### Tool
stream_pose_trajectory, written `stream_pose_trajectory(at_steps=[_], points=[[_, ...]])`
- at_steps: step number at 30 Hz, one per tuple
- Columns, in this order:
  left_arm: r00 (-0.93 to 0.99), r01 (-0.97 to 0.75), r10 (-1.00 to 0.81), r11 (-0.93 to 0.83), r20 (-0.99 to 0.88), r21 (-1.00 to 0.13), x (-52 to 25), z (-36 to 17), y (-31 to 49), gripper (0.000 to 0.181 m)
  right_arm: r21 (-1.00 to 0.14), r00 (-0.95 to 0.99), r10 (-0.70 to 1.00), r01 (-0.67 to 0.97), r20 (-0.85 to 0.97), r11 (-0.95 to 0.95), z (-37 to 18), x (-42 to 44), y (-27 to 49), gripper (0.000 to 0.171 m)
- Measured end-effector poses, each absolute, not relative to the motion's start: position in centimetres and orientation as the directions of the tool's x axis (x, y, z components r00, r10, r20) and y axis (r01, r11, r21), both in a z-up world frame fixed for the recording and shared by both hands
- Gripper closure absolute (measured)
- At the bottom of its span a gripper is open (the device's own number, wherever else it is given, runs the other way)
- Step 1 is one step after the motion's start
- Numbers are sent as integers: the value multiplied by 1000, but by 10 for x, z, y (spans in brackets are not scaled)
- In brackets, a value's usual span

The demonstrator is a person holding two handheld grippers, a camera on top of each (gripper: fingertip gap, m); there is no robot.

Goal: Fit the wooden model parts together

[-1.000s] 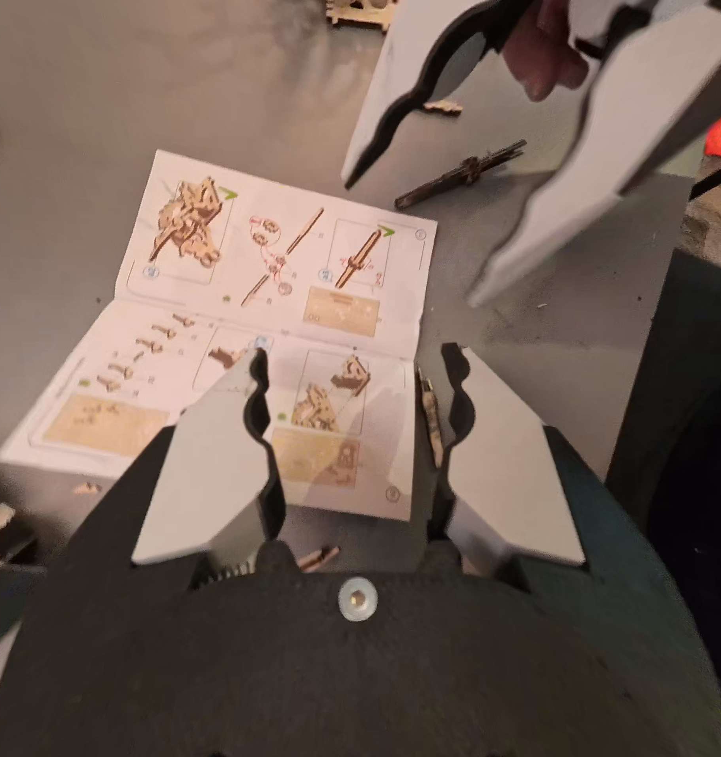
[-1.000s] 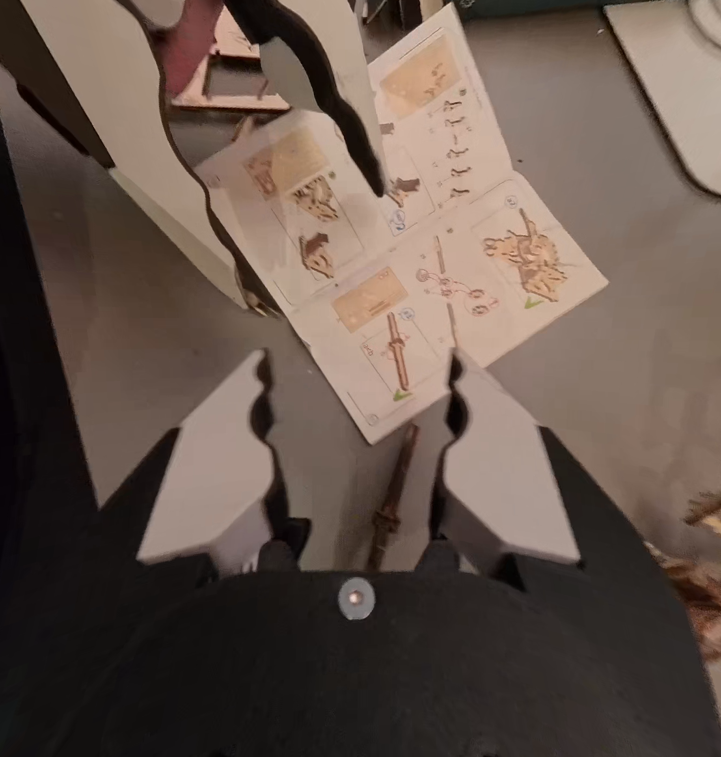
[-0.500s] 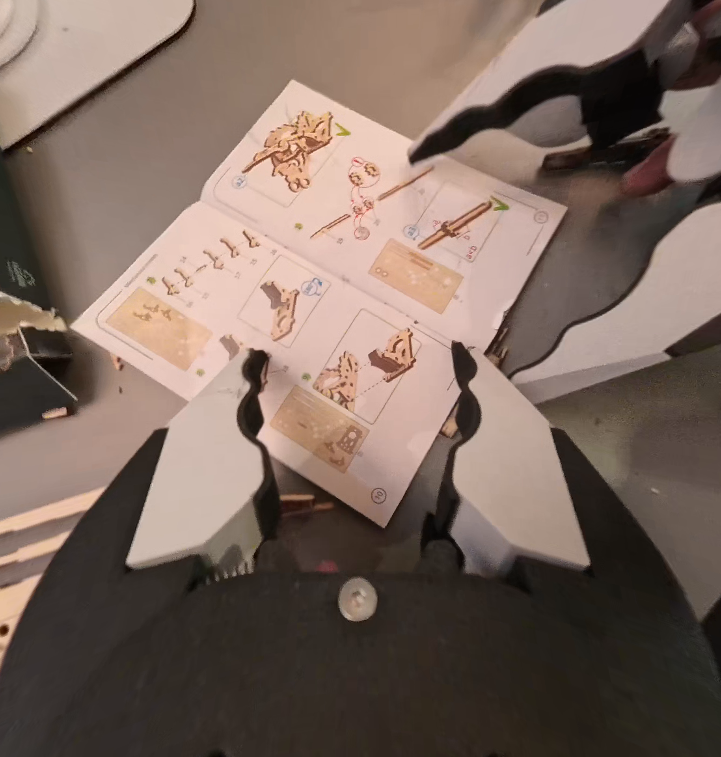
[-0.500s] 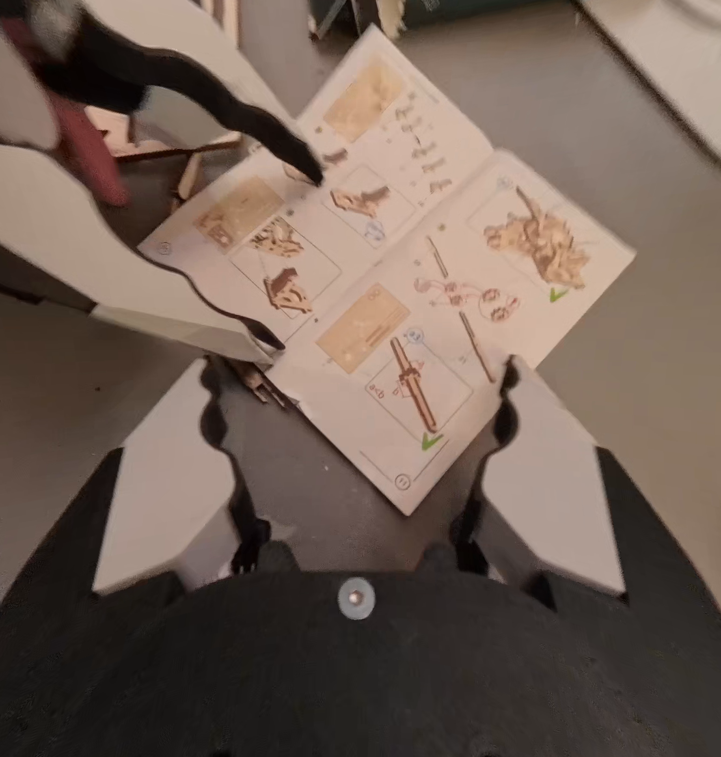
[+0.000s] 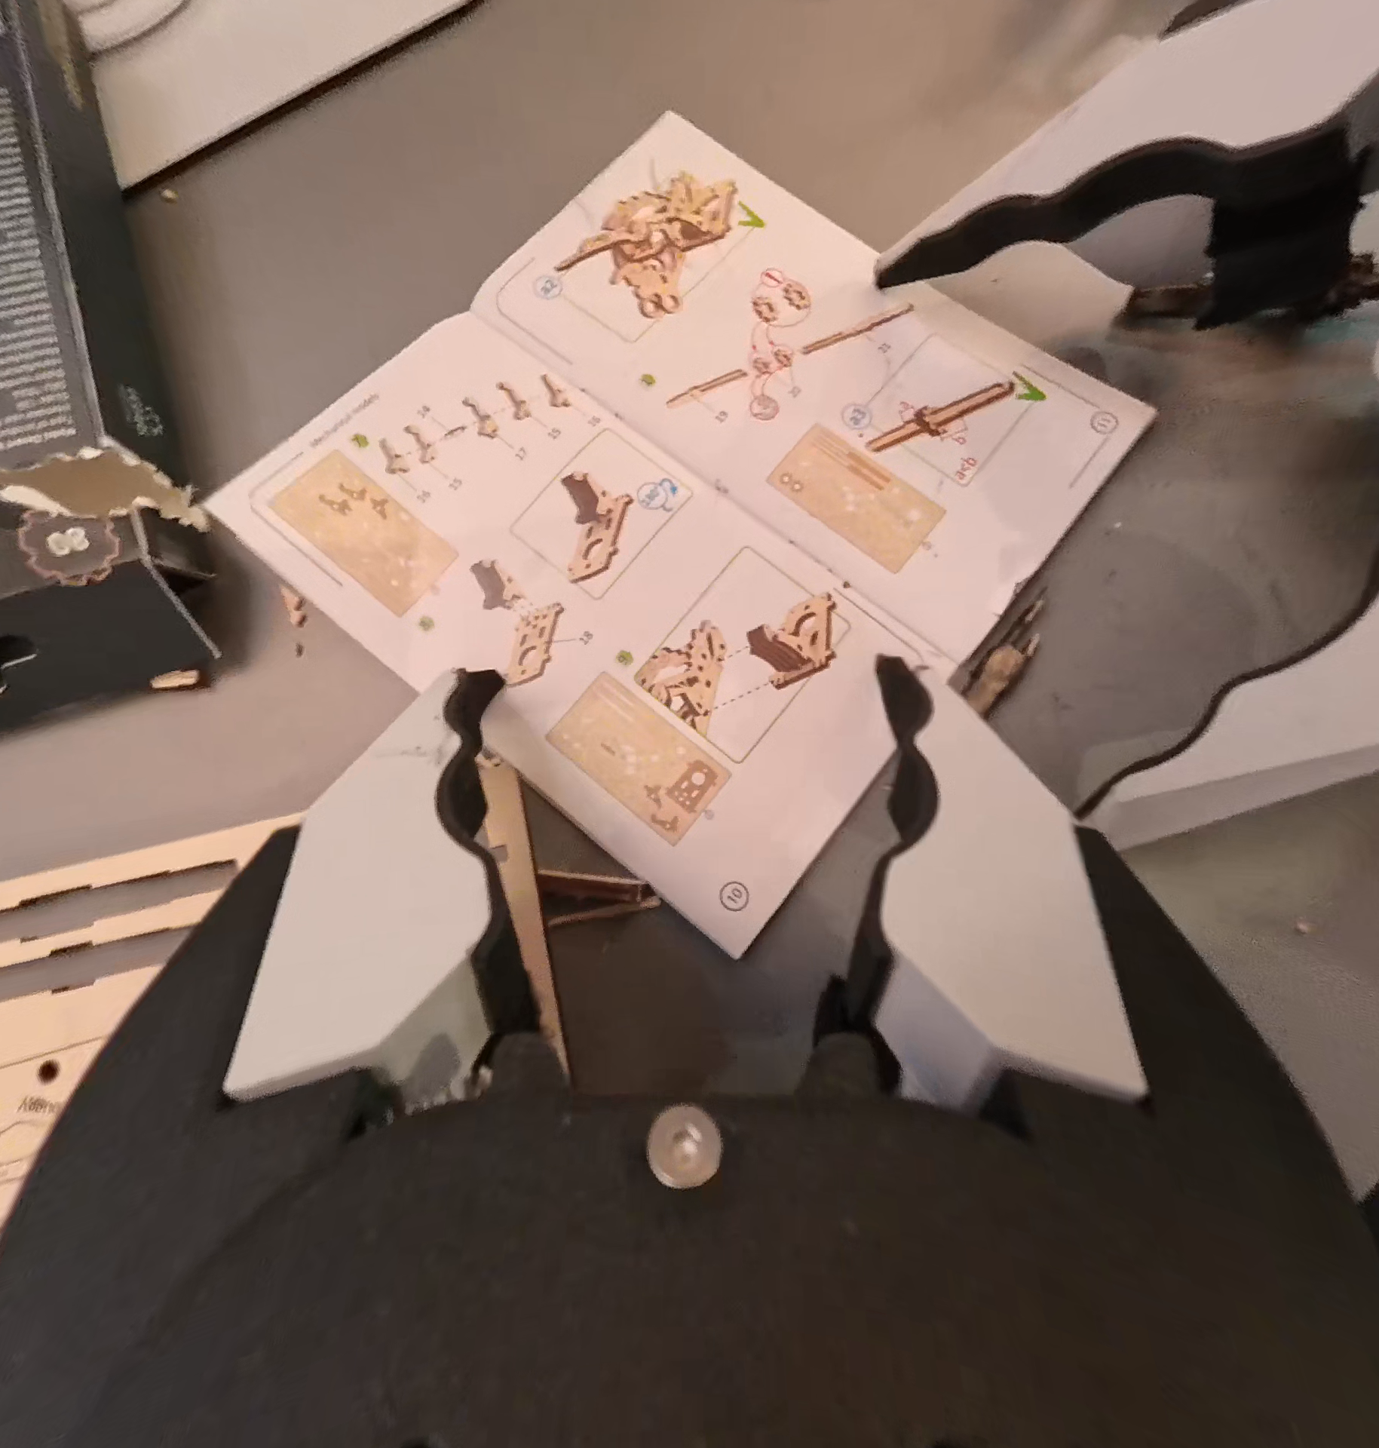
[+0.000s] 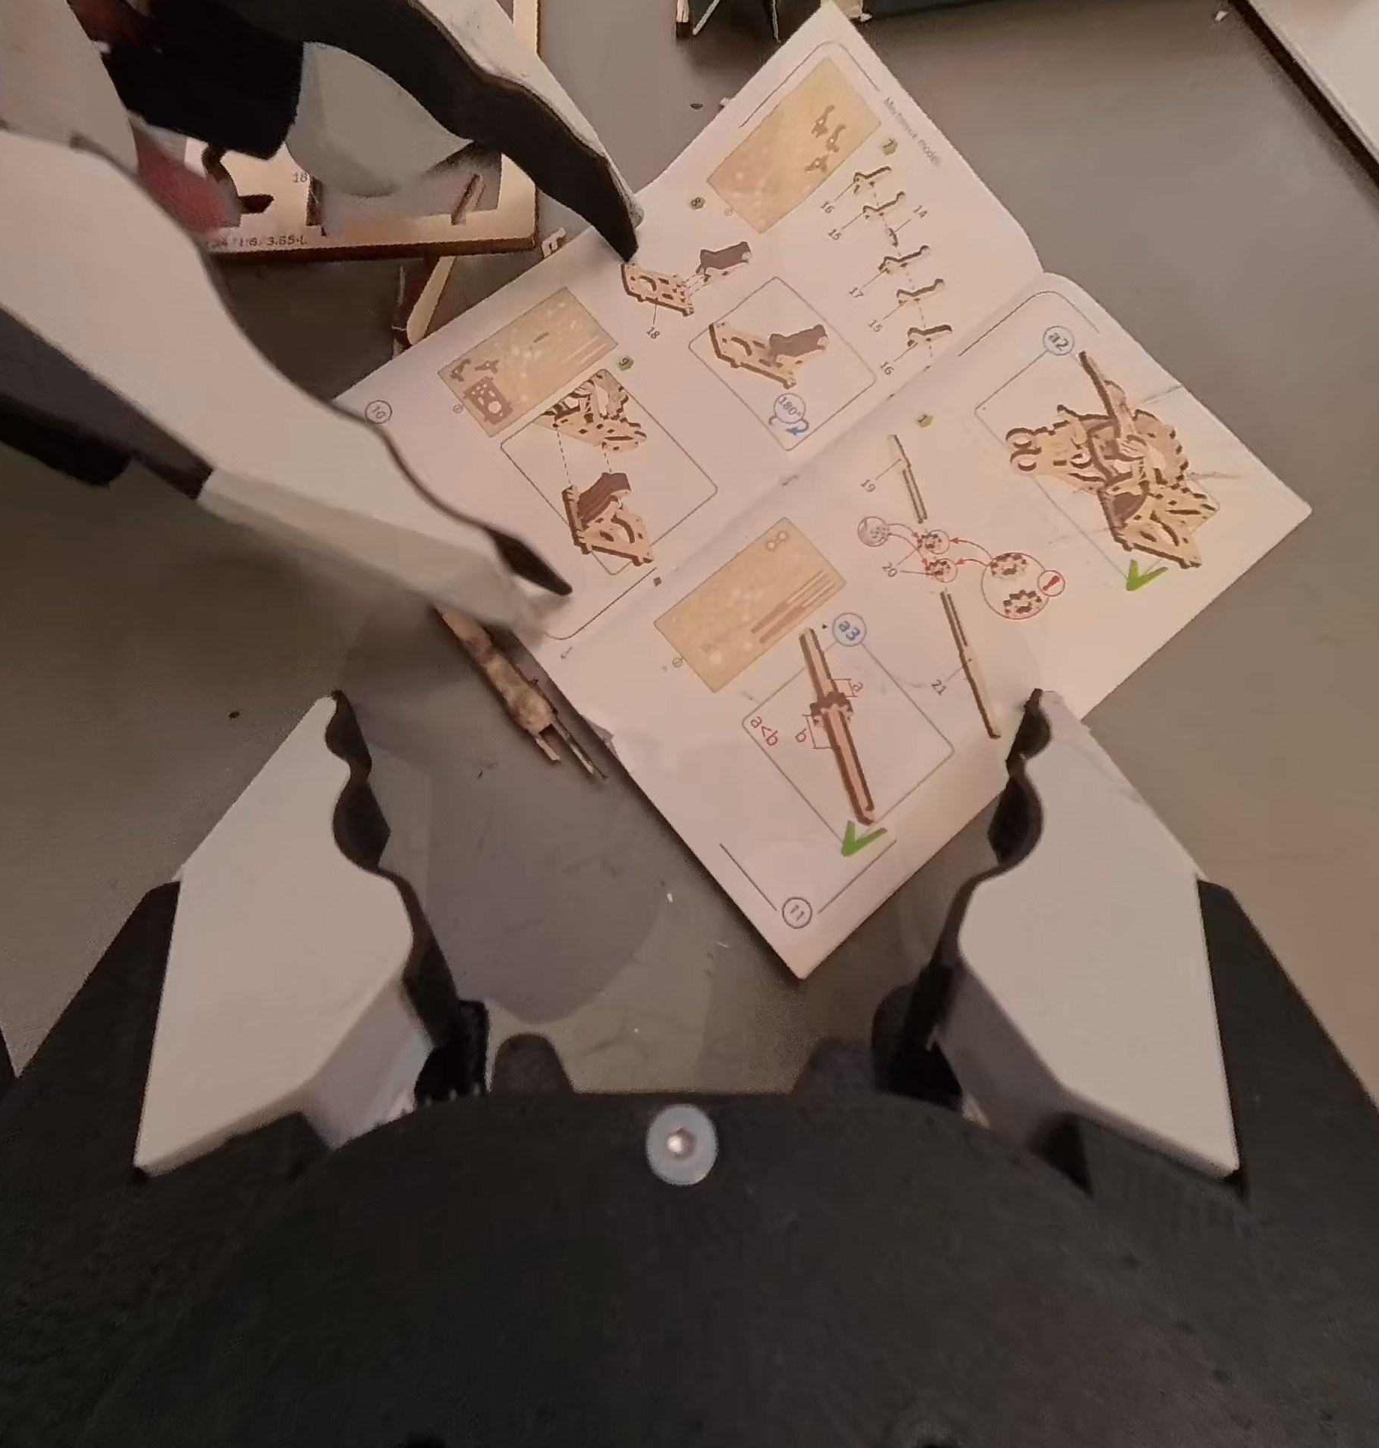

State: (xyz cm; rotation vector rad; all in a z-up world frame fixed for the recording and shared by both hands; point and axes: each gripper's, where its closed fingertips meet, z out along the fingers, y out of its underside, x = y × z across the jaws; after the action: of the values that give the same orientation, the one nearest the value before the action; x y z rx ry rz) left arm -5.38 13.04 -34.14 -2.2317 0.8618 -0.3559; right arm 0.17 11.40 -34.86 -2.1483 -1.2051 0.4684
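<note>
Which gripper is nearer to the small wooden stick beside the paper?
Left. The left gripper has one finger nearly over the wooden stick; the right gripper is open, a little behind it.

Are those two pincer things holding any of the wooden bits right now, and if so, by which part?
Nothing is held. The left gripper and the right gripper are both open and empty above the unfolded white paper instruction sheet.

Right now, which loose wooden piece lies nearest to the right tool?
The short wooden rod beside the booklet's near-left edge, just ahead of the right tool. The cut-out wooden sheet lies farther off, behind the left tool.
</note>
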Motion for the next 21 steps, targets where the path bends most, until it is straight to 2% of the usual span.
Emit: stream_pose_trajectory(at_steps=[4, 8, 21], points=[[757, -469, -653, -553, 8, -689, -57, -344, 132, 57, -670, 520, 854, 633, -4, -389, -349, 2, 114, 16], [736, -514, -677, -559, 0, -650, -55, -352, 129, 23, -670, 520, 854, 633, -5, -389, -349, 2, 114, 16], [774, -480, -634, -586, 0, -653, -46, -351, 138, 22, -669, 516, 857, 635, -6, -387, -348, -6, 116, 16]])
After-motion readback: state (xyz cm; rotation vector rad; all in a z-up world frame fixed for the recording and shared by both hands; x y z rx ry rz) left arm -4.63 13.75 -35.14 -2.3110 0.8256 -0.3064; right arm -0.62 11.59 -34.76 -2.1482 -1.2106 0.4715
